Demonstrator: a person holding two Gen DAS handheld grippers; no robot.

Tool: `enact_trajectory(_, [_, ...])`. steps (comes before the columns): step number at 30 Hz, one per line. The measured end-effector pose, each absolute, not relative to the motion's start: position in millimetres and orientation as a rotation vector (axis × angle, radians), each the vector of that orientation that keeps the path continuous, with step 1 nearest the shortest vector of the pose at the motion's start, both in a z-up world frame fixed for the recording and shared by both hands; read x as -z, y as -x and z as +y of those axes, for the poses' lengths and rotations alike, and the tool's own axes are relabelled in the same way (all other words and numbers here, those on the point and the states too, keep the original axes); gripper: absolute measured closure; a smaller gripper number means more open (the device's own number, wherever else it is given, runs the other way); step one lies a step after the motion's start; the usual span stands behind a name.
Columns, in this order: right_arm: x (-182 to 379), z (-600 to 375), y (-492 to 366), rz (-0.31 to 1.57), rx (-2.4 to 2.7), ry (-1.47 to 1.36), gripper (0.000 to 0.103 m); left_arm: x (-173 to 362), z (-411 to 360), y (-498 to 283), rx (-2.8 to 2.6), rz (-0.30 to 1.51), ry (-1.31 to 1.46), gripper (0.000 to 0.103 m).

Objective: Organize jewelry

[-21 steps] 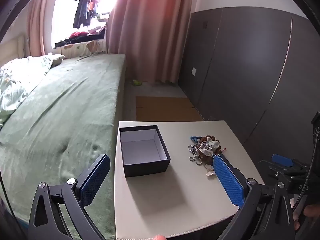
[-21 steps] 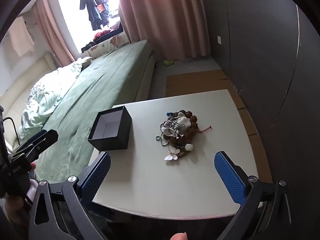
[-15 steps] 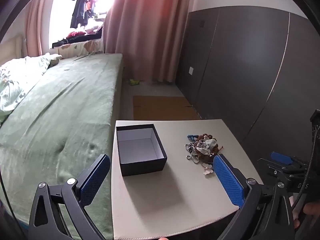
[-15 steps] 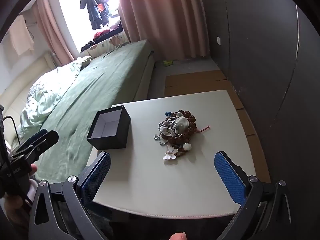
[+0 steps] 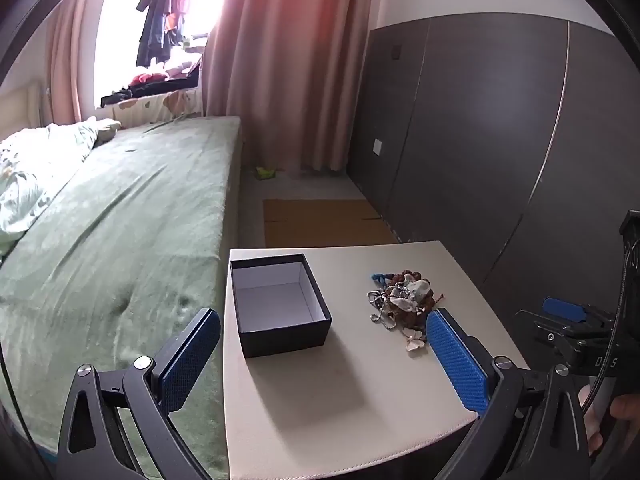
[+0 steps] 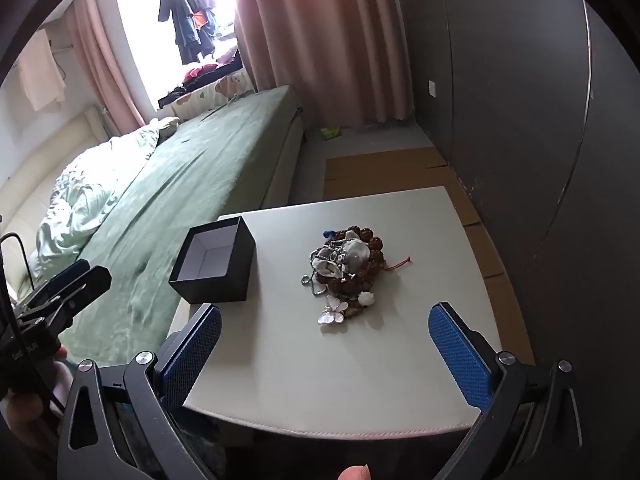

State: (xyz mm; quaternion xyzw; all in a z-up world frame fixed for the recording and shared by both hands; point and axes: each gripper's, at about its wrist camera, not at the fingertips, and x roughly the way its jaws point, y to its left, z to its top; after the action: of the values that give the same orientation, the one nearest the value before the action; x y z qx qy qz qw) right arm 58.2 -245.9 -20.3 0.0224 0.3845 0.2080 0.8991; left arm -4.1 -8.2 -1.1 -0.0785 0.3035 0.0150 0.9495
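Note:
An open black box (image 5: pixel 280 304) with a white, empty inside stands on the left part of a small white table (image 5: pixel 340 400). A tangled pile of jewelry (image 5: pixel 402 300) with brown beads, chains and a white flower piece lies to its right. The box (image 6: pixel 214 260) and the pile (image 6: pixel 346 268) also show in the right wrist view. My left gripper (image 5: pixel 320 344) is open and empty, held above the table's near edge in front of the box. My right gripper (image 6: pixel 324 340) is open and empty, near the table's front edge in front of the pile.
A bed with a green cover (image 5: pixel 112 232) runs along the table's left side. A dark wall of panels (image 5: pixel 500 140) stands to the right. Flat cardboard (image 5: pixel 320 220) lies on the floor beyond the table, before pink curtains (image 5: pixel 288 64).
The left wrist view has shifted a little, so box and pile sit slightly lower-left in it. The right gripper has barely moved. Both stay open.

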Motion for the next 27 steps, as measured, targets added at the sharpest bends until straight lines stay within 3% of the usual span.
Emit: enact_trajectory(27, [15.7, -248.8, -56.2, 0.783, -0.423, -0.048, 0.000, -2.9, -12.6, 9.6, -0.026, 0.598, 0.135, 0.000])
